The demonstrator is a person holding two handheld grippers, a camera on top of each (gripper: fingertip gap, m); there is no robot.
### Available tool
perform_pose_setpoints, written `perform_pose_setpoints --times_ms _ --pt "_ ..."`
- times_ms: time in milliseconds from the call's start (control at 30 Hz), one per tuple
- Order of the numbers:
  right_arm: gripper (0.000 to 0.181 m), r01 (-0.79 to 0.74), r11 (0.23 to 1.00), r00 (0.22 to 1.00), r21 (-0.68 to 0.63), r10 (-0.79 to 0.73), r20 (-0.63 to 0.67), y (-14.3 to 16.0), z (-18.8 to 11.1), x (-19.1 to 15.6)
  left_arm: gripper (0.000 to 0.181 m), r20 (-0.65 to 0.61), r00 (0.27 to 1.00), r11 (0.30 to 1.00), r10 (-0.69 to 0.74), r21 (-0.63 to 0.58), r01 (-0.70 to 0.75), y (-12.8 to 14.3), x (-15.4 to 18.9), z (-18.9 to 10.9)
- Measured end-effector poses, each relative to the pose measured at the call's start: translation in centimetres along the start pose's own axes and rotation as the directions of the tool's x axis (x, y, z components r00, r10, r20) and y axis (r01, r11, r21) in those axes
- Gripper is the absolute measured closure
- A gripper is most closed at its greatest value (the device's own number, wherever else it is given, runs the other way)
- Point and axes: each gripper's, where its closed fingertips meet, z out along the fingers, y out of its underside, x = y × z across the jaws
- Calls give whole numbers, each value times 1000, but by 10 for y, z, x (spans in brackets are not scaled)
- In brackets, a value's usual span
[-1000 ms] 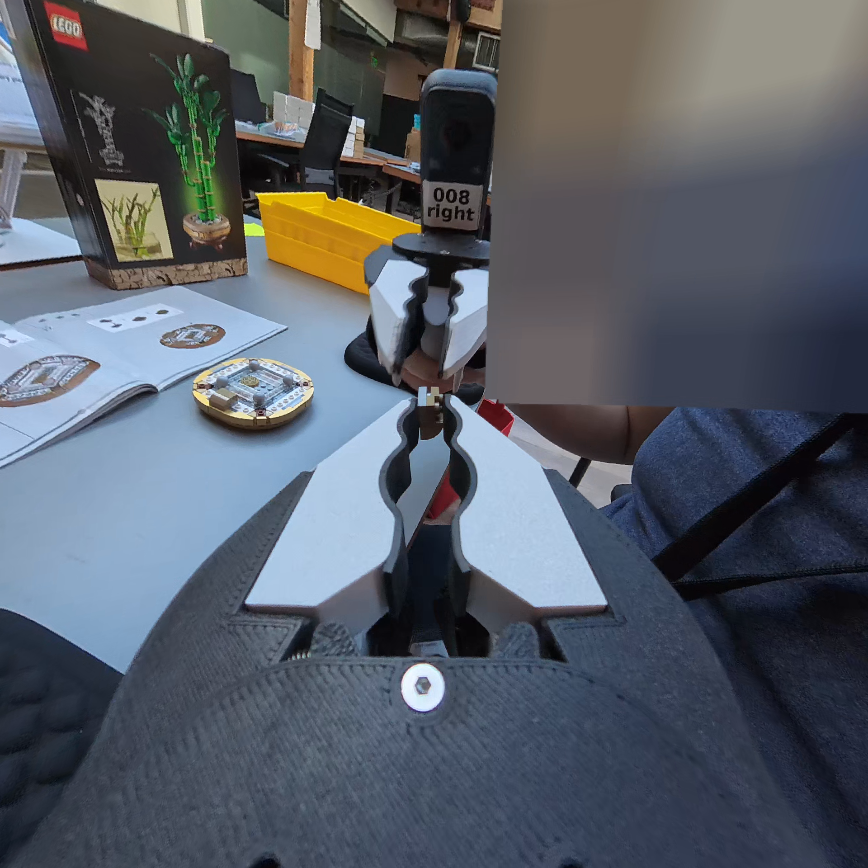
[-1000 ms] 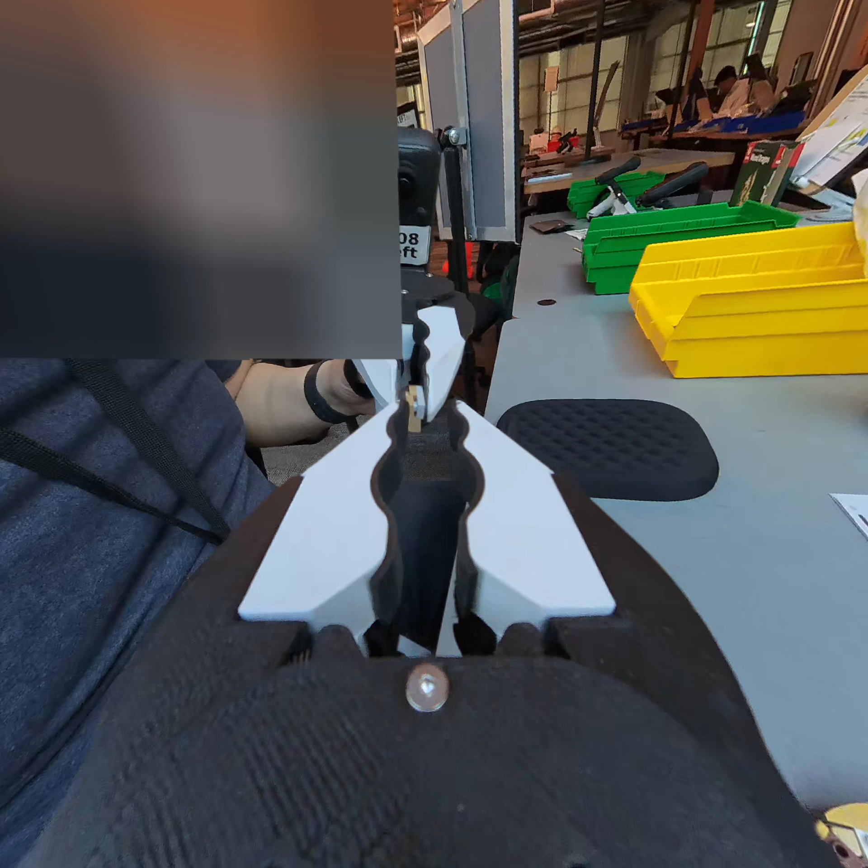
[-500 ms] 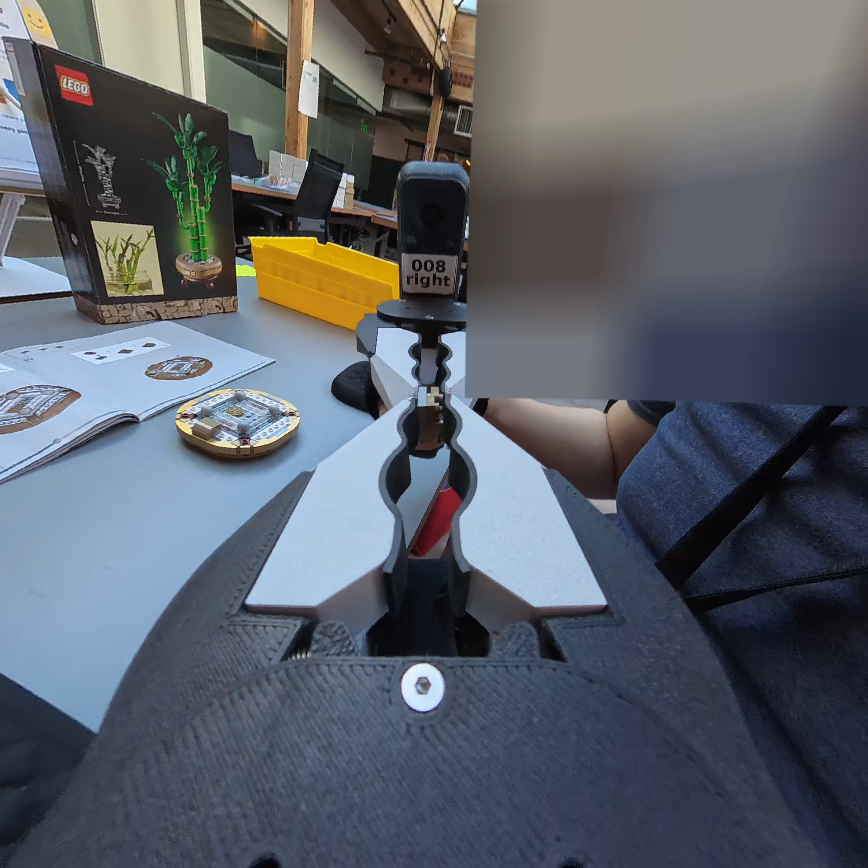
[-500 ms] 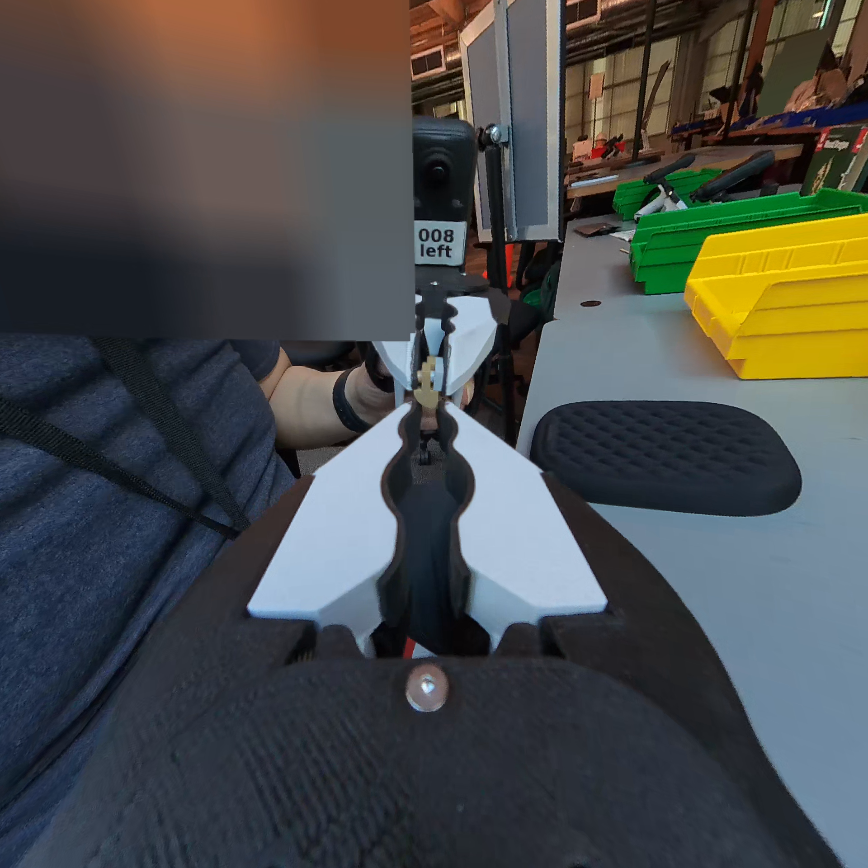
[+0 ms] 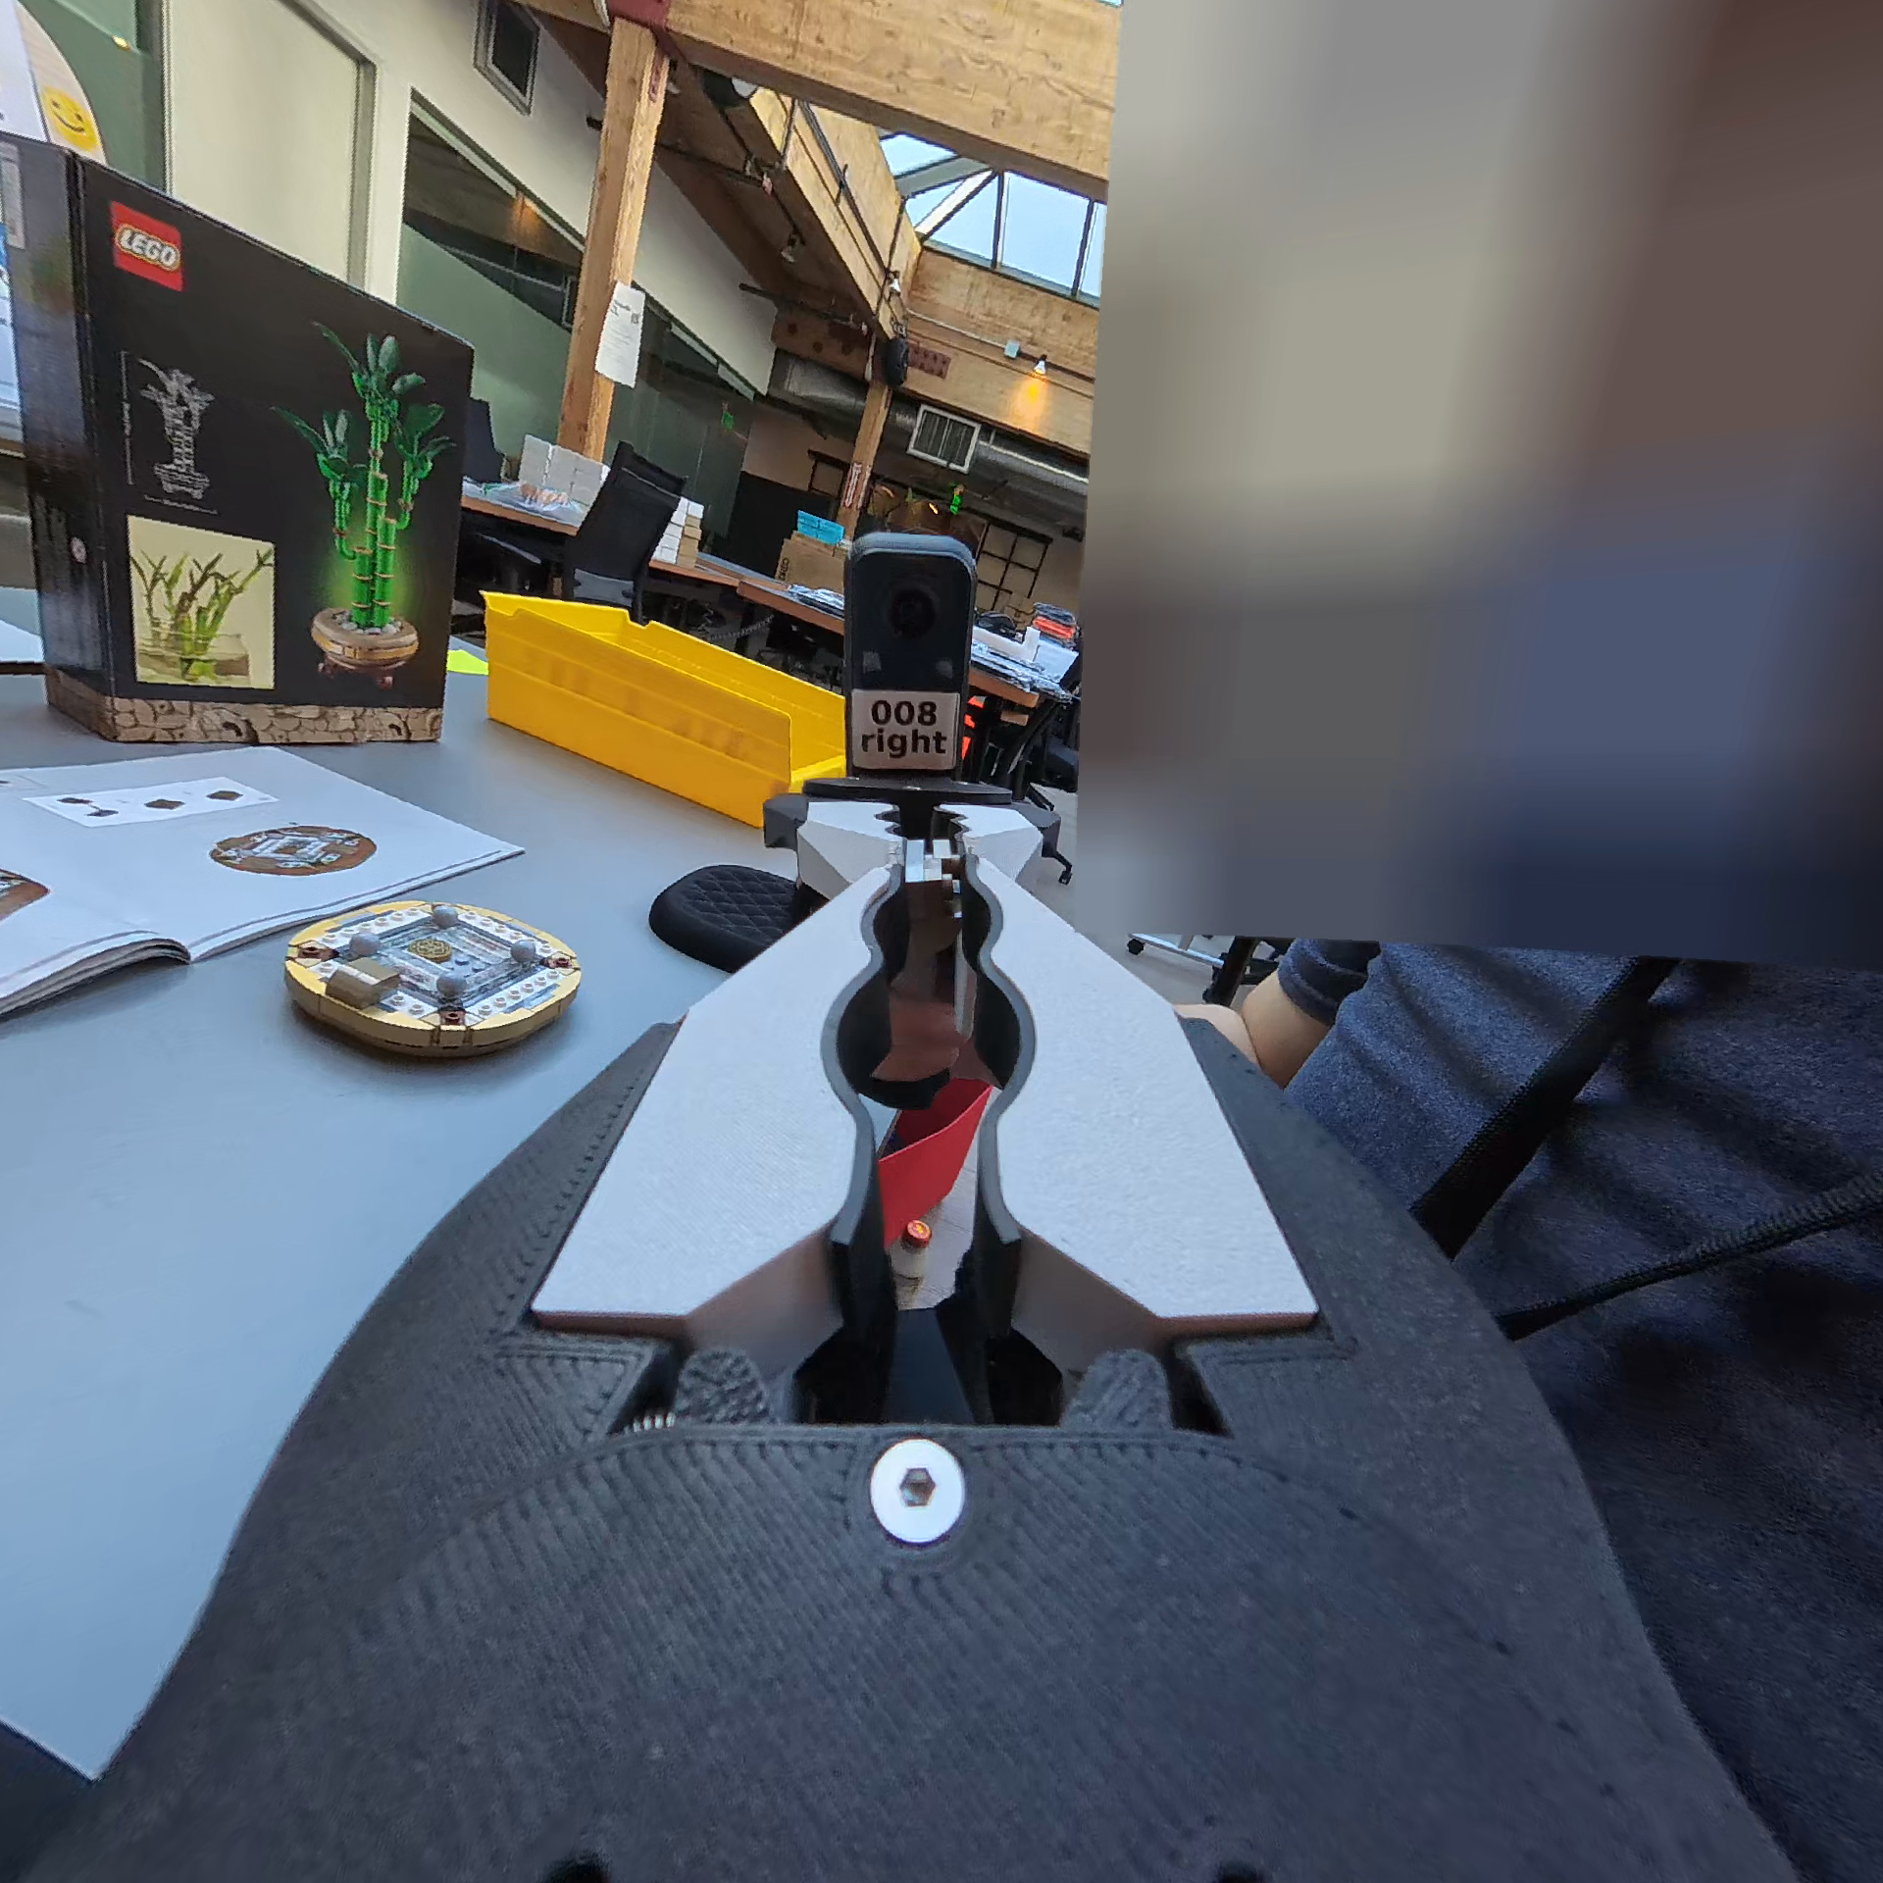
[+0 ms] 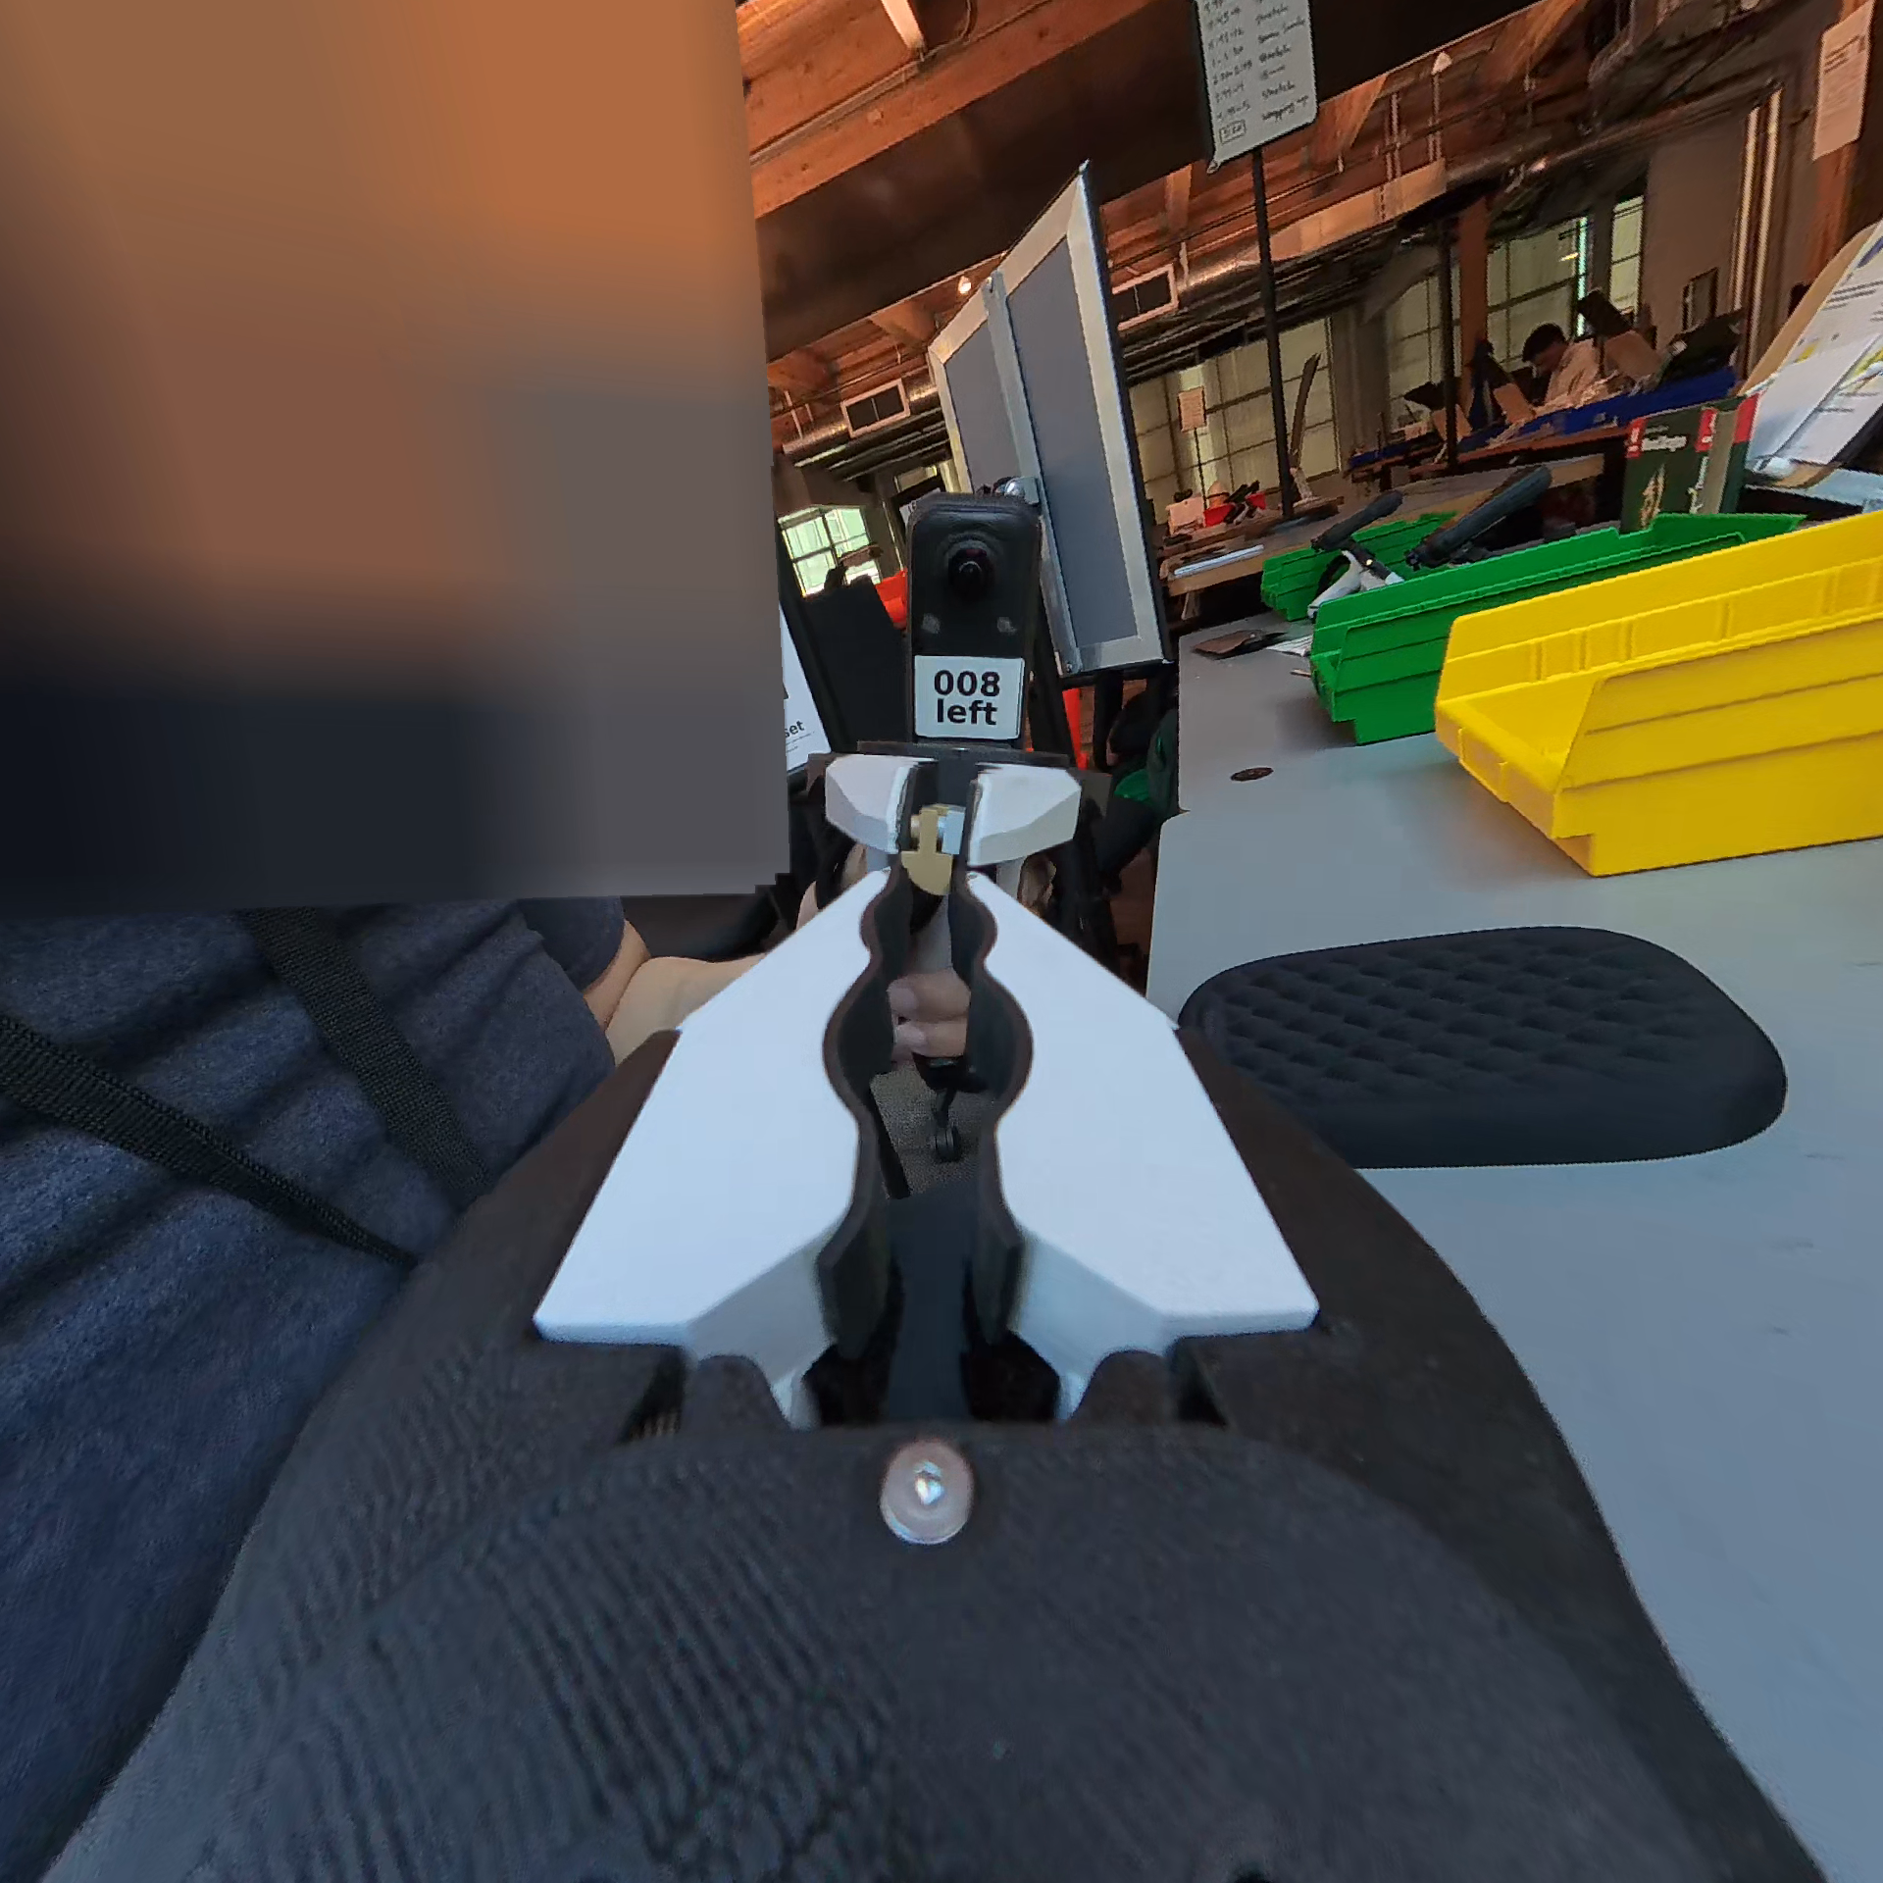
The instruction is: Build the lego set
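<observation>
Right now the two tongs meet tip to tip in the air off the desk's [image 5: 204,1172] near edge, in front of the person's chest. The left tongs [image 5: 922,884] are pinching a small pale grey piece [image 5: 925,866]; the right tongs [image 6: 929,878] look pressed onto a small tan piece [image 6: 929,854], though which pair truly grips it is hard to tell. To join them well, I'd say keep both tools level and in one line, studs square to sockets, then press straight in without twisting, since so small a piece could pop out.

The tan piece stands upright, its long axis running twelve to six, the narrow stem pointing to six. At nine o'clock of the left tongs, the round gold-rimmed base [image 5: 433,978] lies flat beside the open instruction booklet [image 5: 204,866].
</observation>
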Motion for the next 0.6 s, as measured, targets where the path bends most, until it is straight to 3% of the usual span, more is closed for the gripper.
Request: perform_pose_setpoints --times_ms 367,600 --pt "175 -176 976 983 130 182 -34 0 3 1 174 14 999 999 32 -1 -32 -2 -1 -4" --pt "175 -206 972 974 116 215 -65 6 3 6 175 35 999 999 -8 -51 10 4 -6 -5"
